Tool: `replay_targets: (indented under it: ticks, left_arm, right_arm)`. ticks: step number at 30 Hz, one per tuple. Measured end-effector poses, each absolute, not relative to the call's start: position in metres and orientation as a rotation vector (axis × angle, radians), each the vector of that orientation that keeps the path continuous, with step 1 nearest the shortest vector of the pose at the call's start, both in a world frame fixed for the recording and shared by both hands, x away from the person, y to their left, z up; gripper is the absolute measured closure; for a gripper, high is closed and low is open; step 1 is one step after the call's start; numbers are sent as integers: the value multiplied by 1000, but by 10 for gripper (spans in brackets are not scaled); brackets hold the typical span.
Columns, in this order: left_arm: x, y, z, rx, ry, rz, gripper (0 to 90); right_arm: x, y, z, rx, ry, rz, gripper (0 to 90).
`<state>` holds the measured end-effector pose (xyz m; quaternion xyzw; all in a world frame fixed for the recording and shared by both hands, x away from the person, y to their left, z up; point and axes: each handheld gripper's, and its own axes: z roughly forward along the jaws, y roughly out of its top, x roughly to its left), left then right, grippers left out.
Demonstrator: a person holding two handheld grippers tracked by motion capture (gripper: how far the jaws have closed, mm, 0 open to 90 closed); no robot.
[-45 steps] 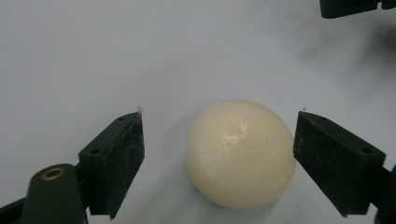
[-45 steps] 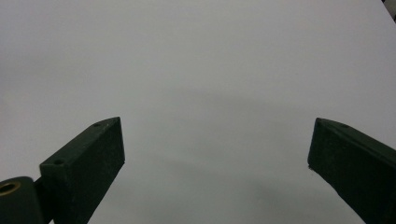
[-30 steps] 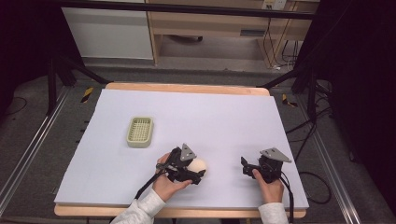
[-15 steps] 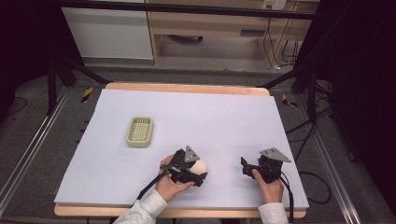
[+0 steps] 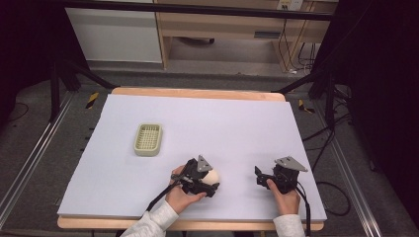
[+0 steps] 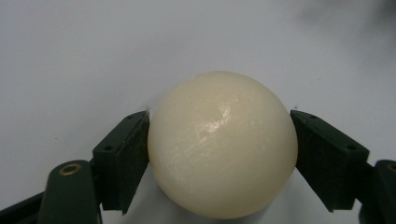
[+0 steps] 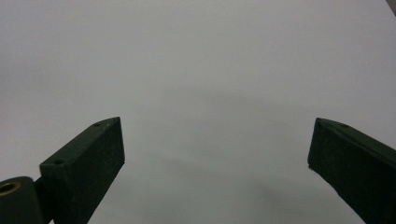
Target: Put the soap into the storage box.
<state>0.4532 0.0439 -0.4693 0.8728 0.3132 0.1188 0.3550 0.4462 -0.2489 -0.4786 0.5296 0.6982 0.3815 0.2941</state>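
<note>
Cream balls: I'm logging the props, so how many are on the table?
1. The cream ball sits between the jaws of the left gripper near the table's front edge. The green basket looks empty from above; nothing else could hide one.

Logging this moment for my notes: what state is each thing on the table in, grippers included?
Ball: cream, on the table, clamped between the jaws.
Left gripper: shut on the ball.
Right gripper: open, holding nothing.
Basket: green, upright, nothing visible inside.
</note>
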Motion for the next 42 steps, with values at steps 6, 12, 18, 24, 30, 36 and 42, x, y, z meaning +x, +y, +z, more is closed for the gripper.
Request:
replay_targets:
  ticks: [6, 12, 18, 24, 30, 36, 42]
  left_arm:
    - [454, 43, -471, 2265, 816, 299, 232]
    - [454, 42, -471, 2264, 815, 307, 235]
    - [454, 43, -470, 2271, 821, 306, 237]
    - [455, 48, -468, 2272, 829, 292, 238]
    - [455, 56, -462, 2251, 831, 290, 238]
    - [453, 65, -454, 2257, 819, 302, 238]
    - [454, 76, -448, 2253, 822, 307, 238]
  right_arm:
    - [446, -249, -479, 1411, 1860, 1017, 42]
    - [446, -249, -479, 1412, 1860, 1017, 42]
    - [446, -250, -479, 1408, 1861, 1015, 42]
    - [445, -250, -478, 1407, 1862, 1014, 42]
    - [445, -249, -479, 1412, 1864, 1016, 42]
    - [445, -250, -479, 1411, 1861, 1013, 42]
    - [444, -250, -479, 1412, 1858, 1019, 42]
